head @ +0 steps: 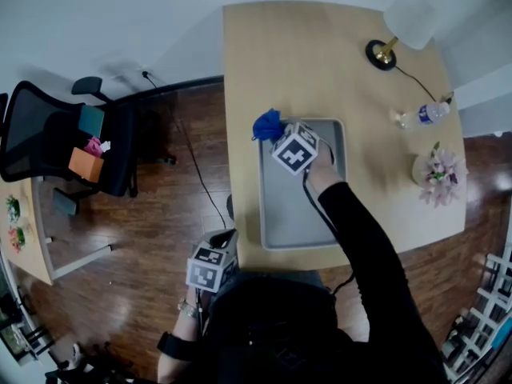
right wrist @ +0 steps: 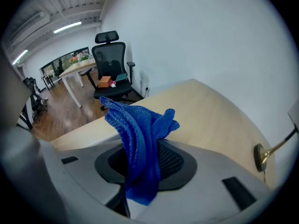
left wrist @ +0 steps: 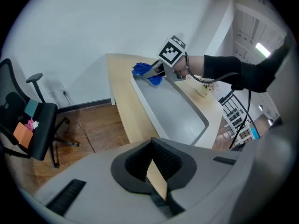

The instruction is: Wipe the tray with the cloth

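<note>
At the far left corner of the tray [head: 300, 214], the right gripper [head: 277, 135] clamps the cloth [head: 266, 124], wiping seemingly barely begun, left gripper [head: 223, 238] closed, empty.

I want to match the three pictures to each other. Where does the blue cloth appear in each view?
Head view: blue cloth left of centre, at the tray's far left corner, in the right gripper.
Left gripper view: upper middle, at the tray's far end.
Right gripper view: centre, pinched between the jaws.
Shared landmark: black office chair.
</note>
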